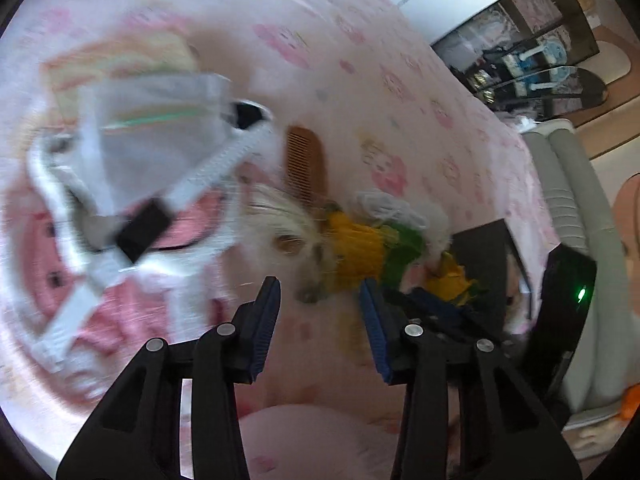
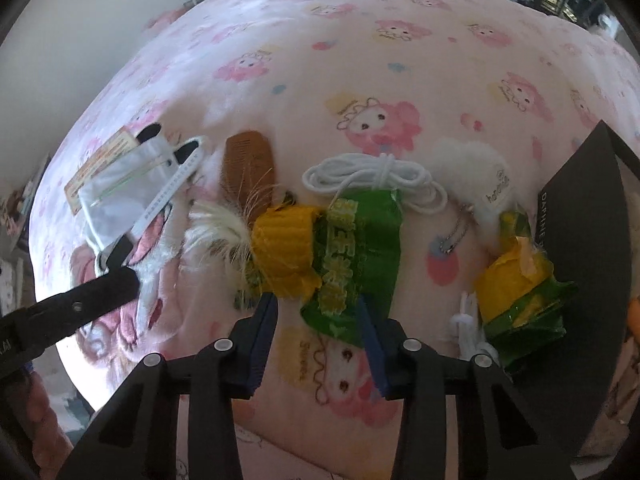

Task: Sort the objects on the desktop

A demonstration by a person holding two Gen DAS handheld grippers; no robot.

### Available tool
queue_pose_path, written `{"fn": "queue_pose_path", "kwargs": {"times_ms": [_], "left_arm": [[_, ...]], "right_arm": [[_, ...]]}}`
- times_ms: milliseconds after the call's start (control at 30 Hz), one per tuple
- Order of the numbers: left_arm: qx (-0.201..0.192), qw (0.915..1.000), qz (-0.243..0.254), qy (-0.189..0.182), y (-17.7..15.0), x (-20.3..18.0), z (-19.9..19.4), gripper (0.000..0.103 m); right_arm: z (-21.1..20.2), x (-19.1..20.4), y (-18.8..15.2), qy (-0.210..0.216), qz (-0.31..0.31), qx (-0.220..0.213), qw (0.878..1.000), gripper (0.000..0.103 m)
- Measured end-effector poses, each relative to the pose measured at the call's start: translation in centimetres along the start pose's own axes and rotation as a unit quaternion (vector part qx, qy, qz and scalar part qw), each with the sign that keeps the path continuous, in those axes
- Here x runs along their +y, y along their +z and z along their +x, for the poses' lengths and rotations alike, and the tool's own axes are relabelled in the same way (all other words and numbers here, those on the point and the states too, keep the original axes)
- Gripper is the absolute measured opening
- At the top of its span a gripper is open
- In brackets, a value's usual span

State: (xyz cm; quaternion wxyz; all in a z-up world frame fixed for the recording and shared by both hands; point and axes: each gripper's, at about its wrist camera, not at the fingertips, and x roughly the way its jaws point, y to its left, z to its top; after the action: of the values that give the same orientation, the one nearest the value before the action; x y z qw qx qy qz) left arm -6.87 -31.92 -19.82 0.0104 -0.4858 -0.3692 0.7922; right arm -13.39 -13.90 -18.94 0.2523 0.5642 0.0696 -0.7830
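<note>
Right gripper (image 2: 318,308) has its blue-padded jaws partly closed around the near end of a green-and-yellow crinkly snack packet (image 2: 352,256); whether the pads press it I cannot tell. Just beyond that packet lies a coiled white cord (image 2: 380,178), and at its left end a white feather tuft (image 2: 216,232), then a brown wooden comb (image 2: 250,160). Left gripper (image 1: 320,292) hovers partly open, holding nothing, near the packet's left end.
</note>
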Motion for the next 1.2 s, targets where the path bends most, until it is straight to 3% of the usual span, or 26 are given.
{"fn": "queue_pose_path", "kwargs": {"times_ms": [100,167,267,400,500,600,700,800,1200], "left_arm": [[0.025,0.9989,-0.003,-0.04,1.3,-1.3,2.3,0.041],[0.036,0.9982,-0.008,-0.047,2.1,-1.8,3.5,0.041],[0.051,0.9983,-0.01,-0.025,3.0,-2.6,5.4,0.042],[0.068,0.9975,-0.02,0.003,3.9,-2.8,7.4,0.064],[0.106,0.9934,-0.038,0.024,4.2,-1.8,9.3,0.064],[0.125,0.9909,-0.049,0.001,4.2,-1.3,10.0,0.065],[0.118,0.9922,-0.042,-0.004,3.9,-1.5,9.0,0.063],[0.103,0.9936,-0.032,-0.036,3.0,-2.5,6.8,0.062],[0.076,0.9939,0.0,-0.08,-2.2,-6.4,0.6,0.063]], "right_arm": [[0.5,-0.3,0.4,-0.001,0.004,-0.011,1.0,0.037],[1.2,-0.4,0.7,0.003,0.007,-0.005,1.0,0.036],[2.1,-0.6,0.7,0.012,0.014,0.005,1.0,0.035],[2.0,-1.1,1.1,0.024,0.033,-0.011,0.999,0.035],[2.5,-1.1,1.6,0.036,0.036,-0.007,0.999,0.035],[3.8,-1.2,1.8,0.066,0.044,0.016,0.997,0.035],[4.0,-0.9,1.6,0.077,0.041,0.022,0.996,0.035],[2.8,-0.8,1.2,0.1,0.04,0.017,0.994,0.034],[-5.2,-2.2,-2.4,0.142,0.049,-0.008,0.989,0.033]]}}
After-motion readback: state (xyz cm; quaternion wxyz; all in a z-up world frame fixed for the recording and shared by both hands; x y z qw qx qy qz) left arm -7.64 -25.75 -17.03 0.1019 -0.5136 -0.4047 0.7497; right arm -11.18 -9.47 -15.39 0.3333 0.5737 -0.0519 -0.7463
